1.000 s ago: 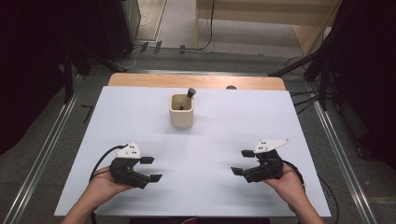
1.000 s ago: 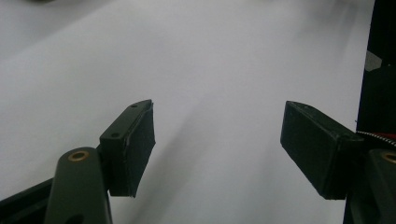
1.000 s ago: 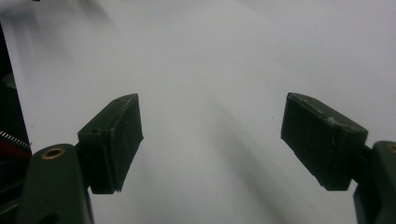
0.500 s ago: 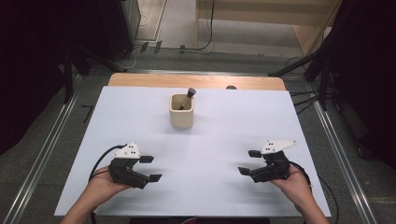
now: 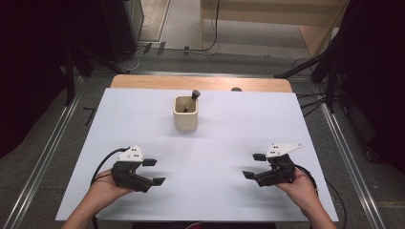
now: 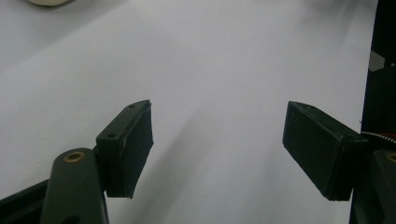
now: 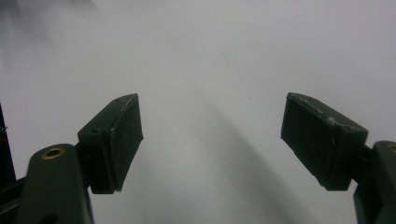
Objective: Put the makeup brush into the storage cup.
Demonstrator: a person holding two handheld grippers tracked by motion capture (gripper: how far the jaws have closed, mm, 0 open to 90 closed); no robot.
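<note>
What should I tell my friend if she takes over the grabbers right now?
Left gripper: open, empty, low over the near left of the white table.
Right gripper: open, empty, low over the near right.
The beige cup stands upright toward the far middle of the table, with a dark-tipped stick leaning inside it.
Done: nothing picked up; both grippers are well apart from the cup.
Left: probably reach forward to the cup and the stick.

Matt white table (image 5: 143,124), glazed ceramic cup (image 5: 185,119)
</note>
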